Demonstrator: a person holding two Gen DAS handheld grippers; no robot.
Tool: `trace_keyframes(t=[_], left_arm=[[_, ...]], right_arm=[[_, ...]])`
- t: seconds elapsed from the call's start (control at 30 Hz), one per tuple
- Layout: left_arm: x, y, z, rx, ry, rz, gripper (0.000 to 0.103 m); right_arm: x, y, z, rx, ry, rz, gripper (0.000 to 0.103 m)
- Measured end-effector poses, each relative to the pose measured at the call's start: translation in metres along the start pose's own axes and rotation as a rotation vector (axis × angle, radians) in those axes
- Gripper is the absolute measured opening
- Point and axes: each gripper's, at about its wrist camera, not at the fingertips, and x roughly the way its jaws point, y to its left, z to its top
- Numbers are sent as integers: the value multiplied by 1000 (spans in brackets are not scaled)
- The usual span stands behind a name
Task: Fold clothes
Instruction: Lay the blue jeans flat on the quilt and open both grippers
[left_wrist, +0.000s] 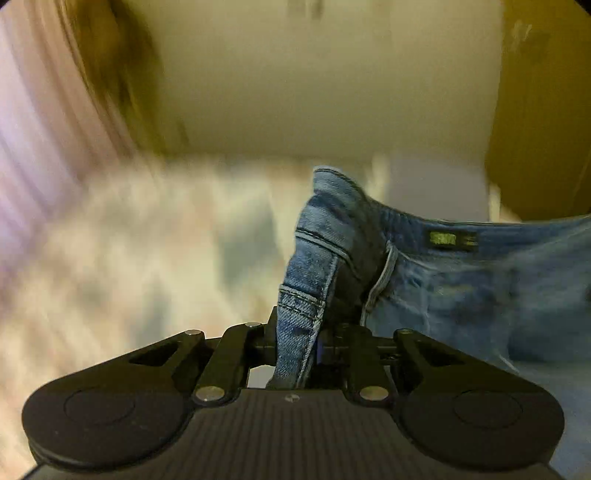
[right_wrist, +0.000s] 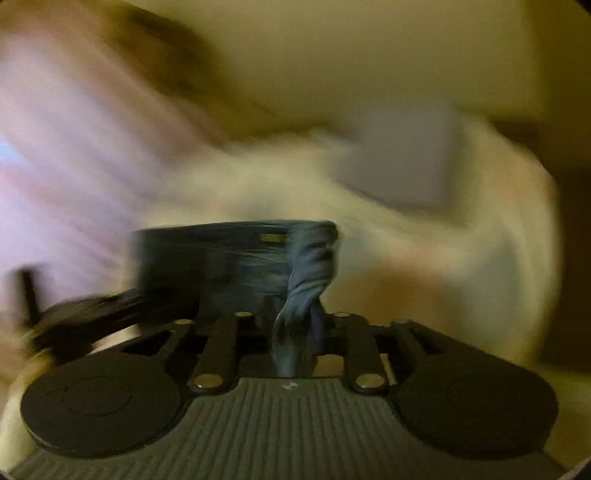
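A pair of blue jeans hangs stretched between my two grippers, above a pale bed. My left gripper is shut on one end of the waistband, and the denim runs off to the right. My right gripper is shut on the other end of the jeans, which run off to the left. A small yellow label shows inside the waistband. The left gripper shows as a dark blur at the left of the right wrist view. Both views are motion-blurred.
A pale bedspread lies below the jeans. A greyish pillow sits at the far side of the bed. A beige wall is behind. A brown cupboard stands at the right and pinkish curtains at the left.
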Motion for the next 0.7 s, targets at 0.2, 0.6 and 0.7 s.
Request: trace_keyframes(t=[0.2, 0.6, 0.7], left_arm=[[-18, -11, -163, -171, 133, 6, 35], [-131, 59, -293, -582, 231, 236, 38], [-150, 73, -322, -709, 259, 272, 37]], right_arm=[[68, -76, -34, 122, 220, -39, 37], [138, 54, -46, -458, 502, 60, 35], [152, 71, -57, -572, 558, 105, 35]])
